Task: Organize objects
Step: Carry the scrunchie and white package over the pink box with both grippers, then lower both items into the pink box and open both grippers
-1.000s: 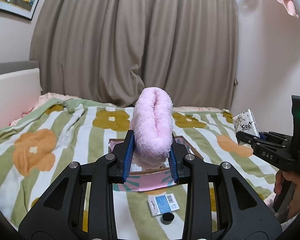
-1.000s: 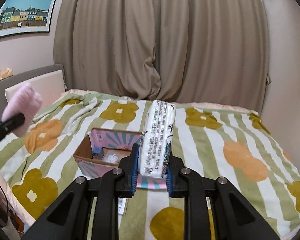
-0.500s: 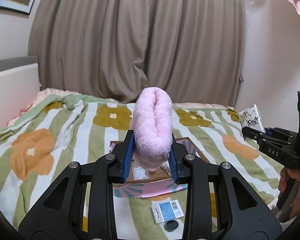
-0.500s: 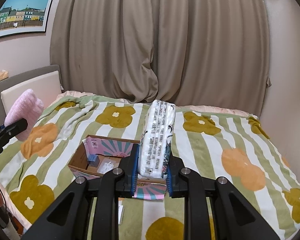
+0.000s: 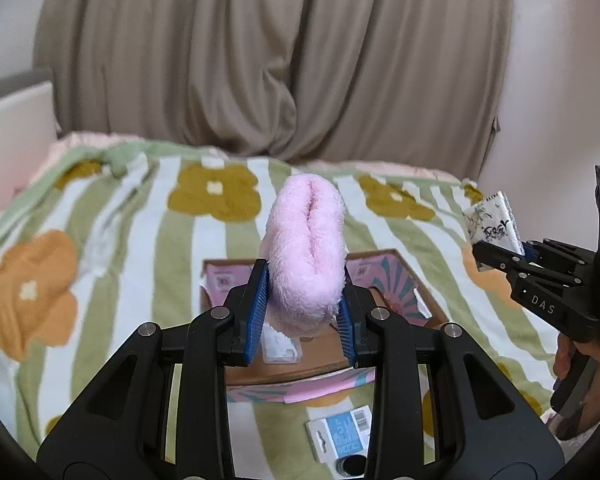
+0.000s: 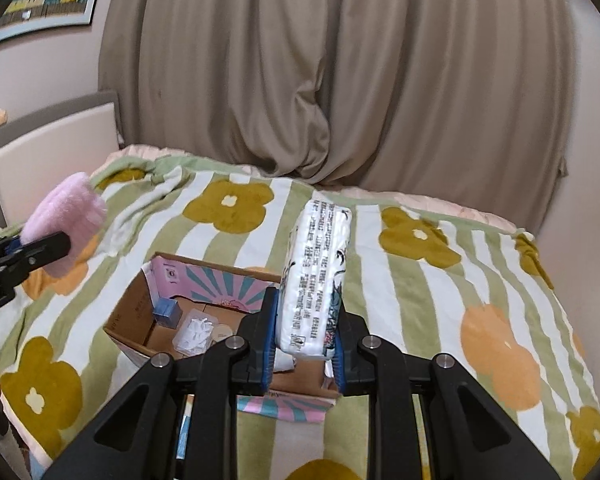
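A: How many claws do you count, and what is in each?

B: Two. The left claw [image 5: 304, 316] is pinching one fluffy pink bundle [image 5: 306, 252] between its blue pads, with the bundle standing up out of the jaws. The right claw [image 6: 306, 346] is clamped on one white plastic-wrapped pack [image 6: 316, 276] with black print, also upright.

A: And where are those two things relative to the box?

B: There is one open cardboard box [image 6: 134, 316] with pink and teal flaps, lying on the bed's flowered, striped blanket [image 6: 440, 296]. From each wrist view the held thing sits in front of the box, above the bed, touching neither box nor blanket as far as I can tell.

A: What is already in the box?

B: I count one small blue carton [image 6: 167, 311], one clear packet of white bits [image 6: 196, 334] and a pale round piece [image 6: 221, 332] beside it; more may be hidden behind the claws.

A: Anything loose on the bed?

B: One blue and white card with a barcode [image 5: 340, 432] just before the box, and one small dark round item [image 5: 350, 466] touching its near edge. One curtain [image 5: 280, 60] hangs behind the bed.
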Motion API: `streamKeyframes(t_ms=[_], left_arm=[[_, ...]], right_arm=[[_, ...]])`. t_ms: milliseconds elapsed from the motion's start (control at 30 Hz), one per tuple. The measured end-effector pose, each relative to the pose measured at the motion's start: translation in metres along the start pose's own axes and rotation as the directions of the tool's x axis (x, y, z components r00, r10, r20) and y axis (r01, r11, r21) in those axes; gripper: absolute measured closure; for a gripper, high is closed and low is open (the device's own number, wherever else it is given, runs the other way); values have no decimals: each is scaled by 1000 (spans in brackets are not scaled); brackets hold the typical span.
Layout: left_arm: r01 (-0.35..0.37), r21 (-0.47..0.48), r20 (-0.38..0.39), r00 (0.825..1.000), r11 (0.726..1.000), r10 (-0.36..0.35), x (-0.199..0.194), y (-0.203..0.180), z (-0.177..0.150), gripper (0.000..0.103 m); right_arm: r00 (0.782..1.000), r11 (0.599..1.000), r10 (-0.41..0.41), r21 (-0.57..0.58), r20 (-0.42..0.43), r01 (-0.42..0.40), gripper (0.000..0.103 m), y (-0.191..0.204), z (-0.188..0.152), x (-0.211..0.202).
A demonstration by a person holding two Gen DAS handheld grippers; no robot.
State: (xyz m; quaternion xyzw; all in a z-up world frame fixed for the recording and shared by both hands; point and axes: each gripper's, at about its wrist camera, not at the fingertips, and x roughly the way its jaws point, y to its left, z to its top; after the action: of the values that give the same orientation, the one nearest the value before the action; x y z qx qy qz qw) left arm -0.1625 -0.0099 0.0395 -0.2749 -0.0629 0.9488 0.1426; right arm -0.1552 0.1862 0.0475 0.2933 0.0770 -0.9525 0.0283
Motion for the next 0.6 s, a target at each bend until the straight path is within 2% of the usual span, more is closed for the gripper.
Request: streamKeyframes(t_ms=[167,300,467,600], left_arm=[[13,-10,-90,996,1000,-14,55,7,4,75],[21,-10,-168,985,1000,-23,95,11,1,75],[30,-48,-276,960,998,-42,144,21,-12,75],[16,-55,-336,941,998,-33,170,27,-25,75]], right_arm=[[994,998,69,11,-88,-69,82,3,6,46],[979,991,134,43,-156,-128,82,3,5,83],[962,990,140,46,-236,-133,82,3,-2,124],[929,978,203,112,-309,-177,82,-2,-16,152]])
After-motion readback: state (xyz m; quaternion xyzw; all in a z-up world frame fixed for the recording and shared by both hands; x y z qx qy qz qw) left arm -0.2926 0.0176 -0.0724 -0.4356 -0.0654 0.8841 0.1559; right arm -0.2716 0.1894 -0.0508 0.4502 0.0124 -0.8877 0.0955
